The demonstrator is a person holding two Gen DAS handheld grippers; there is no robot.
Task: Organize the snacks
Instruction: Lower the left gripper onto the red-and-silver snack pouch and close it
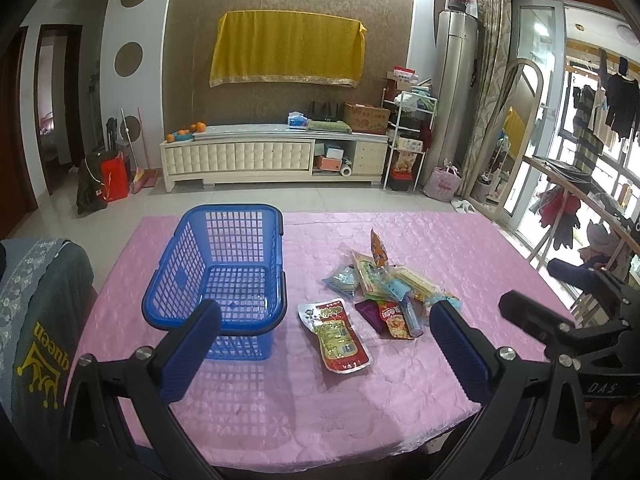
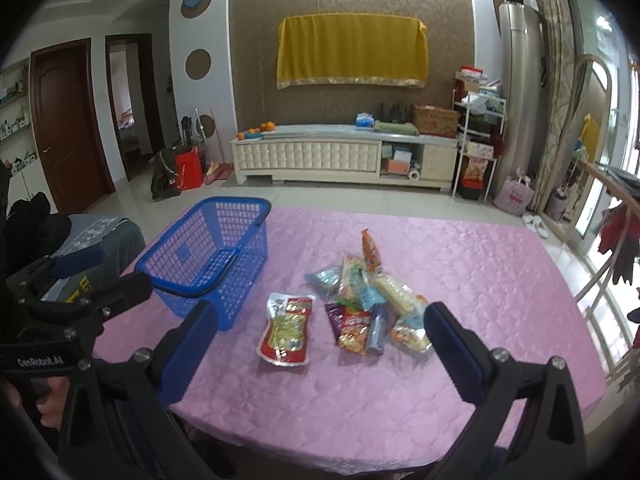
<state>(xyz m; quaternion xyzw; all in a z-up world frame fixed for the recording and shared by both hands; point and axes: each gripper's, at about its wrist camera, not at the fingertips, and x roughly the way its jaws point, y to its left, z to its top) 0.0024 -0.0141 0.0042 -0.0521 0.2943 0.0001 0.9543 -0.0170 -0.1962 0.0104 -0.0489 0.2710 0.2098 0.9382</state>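
Observation:
An empty blue plastic basket [image 1: 224, 264] stands on the pink tablecloth [image 1: 320, 392], left of centre; it also shows in the right wrist view [image 2: 212, 256]. A red and silver snack pouch [image 1: 335, 334] lies flat beside it, also in the right wrist view [image 2: 287, 328]. A pile of several small snack packets [image 1: 390, 292] lies to the right, also in the right wrist view [image 2: 372, 304]. My left gripper [image 1: 326, 332] is open and empty, above the near table edge. My right gripper [image 2: 320, 334] is open and empty, also near the front edge.
A chair with a grey cloth [image 1: 36, 312] stands at the table's left. The right gripper's body [image 1: 568, 328] shows at the right of the left wrist view. A TV cabinet [image 1: 276, 156] stands on the far side of the room.

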